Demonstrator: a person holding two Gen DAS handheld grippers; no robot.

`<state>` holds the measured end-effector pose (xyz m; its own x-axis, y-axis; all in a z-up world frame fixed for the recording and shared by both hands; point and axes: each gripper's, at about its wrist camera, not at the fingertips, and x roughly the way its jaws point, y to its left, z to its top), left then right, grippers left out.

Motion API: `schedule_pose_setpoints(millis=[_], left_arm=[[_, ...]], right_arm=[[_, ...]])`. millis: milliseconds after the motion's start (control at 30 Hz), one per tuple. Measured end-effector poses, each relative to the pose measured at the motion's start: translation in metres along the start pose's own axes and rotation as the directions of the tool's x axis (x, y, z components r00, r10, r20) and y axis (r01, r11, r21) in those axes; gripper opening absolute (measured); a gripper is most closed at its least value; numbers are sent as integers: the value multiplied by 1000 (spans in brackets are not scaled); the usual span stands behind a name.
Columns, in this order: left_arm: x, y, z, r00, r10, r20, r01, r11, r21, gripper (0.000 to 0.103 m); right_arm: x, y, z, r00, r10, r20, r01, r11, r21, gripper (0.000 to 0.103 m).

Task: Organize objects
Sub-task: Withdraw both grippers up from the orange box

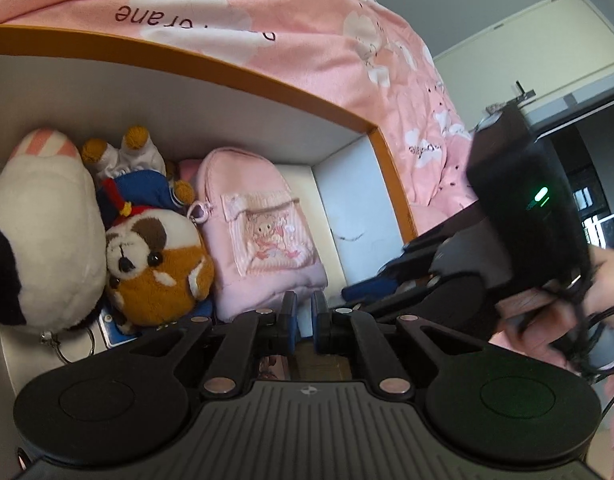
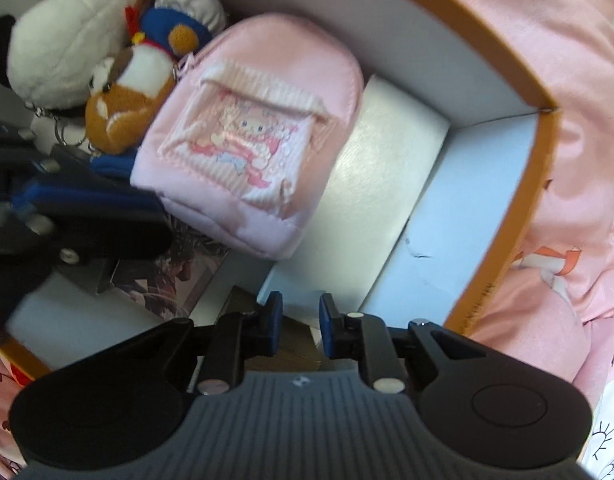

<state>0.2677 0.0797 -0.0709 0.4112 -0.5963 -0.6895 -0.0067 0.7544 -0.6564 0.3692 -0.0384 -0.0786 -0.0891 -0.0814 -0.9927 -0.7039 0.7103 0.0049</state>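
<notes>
- Left gripper [image 1: 303,312] hangs over the near edge of the box [image 1: 211,62], its blue pads drawn nearly together with nothing caught between them.
- Right gripper [image 2: 301,320] points steeply down into the same box; its jaws stand narrow with a clear gap, and nothing is pinched there, though a brown card-like thing lies just below.
- Inside, the toys are packed to one end, probably to save floor space: a white plush [image 1: 43,216] against the wall, a brown-and-white plush dog [image 1: 155,268] beside it, and a blue-dressed doll [image 1: 135,188] tucked behind.
- Next to the dog, a pink mini backpack [image 2: 251,132] lies flat with its printed pocket facing up and touches the toys.
- Beyond the backpack the white floor of the box is bare, so later items would likely go there.
- Under the left gripper's linkage, in the right wrist view, a printed card [image 2: 179,276] lies flat on the box floor.
- Pink bedding [image 1: 307,40] surrounds the box, which seems to sit on a bed.
</notes>
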Motion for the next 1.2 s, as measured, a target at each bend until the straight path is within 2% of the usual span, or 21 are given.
schedule_pose_setpoints(millis=[100, 167, 233, 333, 400, 533, 633, 700, 733, 833, 900, 1000, 1100, 1200], left_arm=[[0, -9, -5, 999, 34, 9, -34, 999, 32, 6], [-3, -17, -9, 998, 53, 20, -54, 997, 53, 8], [-10, -25, -14, 996, 75, 44, -78, 994, 72, 14], [-22, -37, -22, 990, 109, 89, -118, 988, 103, 17], [-32, -45, -27, 984, 127, 126, -142, 984, 109, 25], [-54, -60, -42, 957, 168, 236, -201, 972, 124, 33], [-70, -70, -55, 930, 187, 316, -237, 963, 129, 45], [-79, -75, -64, 906, 208, 368, -270, 955, 125, 56], [-83, -78, -68, 893, 219, 393, -288, 950, 124, 58], [-97, -86, -80, 847, 249, 470, -337, 935, 113, 73], [-107, -90, -88, 810, 259, 526, -365, 925, 107, 85], [-118, -98, -99, 748, 294, 595, -434, 895, 103, 89], [-122, -105, -108, 682, 348, 644, -526, 844, 101, 90], [-123, -108, -117, 620, 386, 683, -595, 799, 89, 90]], right_arm=[[-11, -5, -7, 999, 19, 34, -20, 999, 27, 22], [-21, -7, -14, 997, 31, 76, -34, 999, 41, 31], [-30, -7, -22, 993, 30, 117, -36, 998, 51, 33], [-44, -6, -36, 983, 29, 180, -40, 998, 57, 38], [-52, -5, -47, 974, 36, 222, -53, 996, 69, 42], [-71, 5, -74, 945, 6, 328, -39, 995, 93, 57], [-82, 17, -96, 912, -25, 410, -19, 994, 104, 61], [-90, 19, -106, 882, -32, 469, -25, 993, 116, 64], [-96, 16, -108, 865, -34, 500, -32, 992, 123, 66], [-110, 18, -125, 801, -41, 598, -63, 987, 151, 70], [-116, 22, -137, 758, -52, 650, -78, 982, 170, 75], [-122, 29, -158, 682, -77, 727, -97, 976, 194, 82], [-125, 37, -180, 609, -116, 785, -99, 970, 221, 86], [-123, 46, -200, 533, -161, 831, -88, 966, 244, 95]])
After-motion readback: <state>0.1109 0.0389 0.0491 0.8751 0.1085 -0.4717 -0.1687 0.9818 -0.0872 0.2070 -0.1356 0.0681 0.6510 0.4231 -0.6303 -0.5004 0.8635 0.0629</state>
